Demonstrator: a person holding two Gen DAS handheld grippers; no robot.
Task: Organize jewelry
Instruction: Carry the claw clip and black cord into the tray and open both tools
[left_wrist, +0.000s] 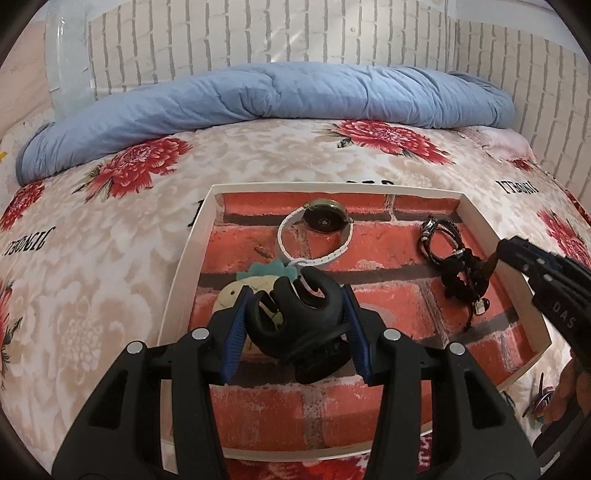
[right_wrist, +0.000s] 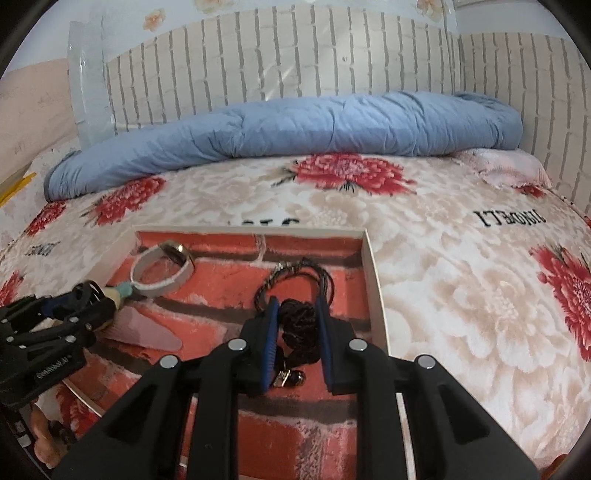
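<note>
My left tool (left_wrist: 295, 295) is clamped on a black claw hair clip (left_wrist: 295, 325), blue pads tight against both its sides, the clip's teeth pointing away from me. It sits low over the near-left part of the tray (left_wrist: 177, 280), a shallow white-walled box lined with red brick-pattern paper, lying on the bed (left_wrist: 110, 236) with the floral cover. Right under and behind the clip is a pale pineapple-shaped piece with teal leaves (left_wrist: 266, 273); can't tell if the clip touches it. Beyond that, a watch (left_wrist: 325, 218) with a white strap stands looped near the tray's far wall, strap end just at the clip's teeth.

My right tool (right_wrist: 295, 325) is over the right side of the tray, jaws partly closed around a bunched black cord necklace (right_wrist: 299, 317). Pads look close to the bundle on both sides, but I can't tell if they actually grip it. A small metal tag and dark bead (right_wrist: 288, 378) lie on the tray floor between the fingers, nearer me. A braided black bracelet loop (right_wrist: 295, 280) lies just past the fingertips.

Blue duvet (left_wrist: 258, 96) is rolled along the far edge of the bed, against the brick-pattern wall (left_wrist: 258, 33)
</note>
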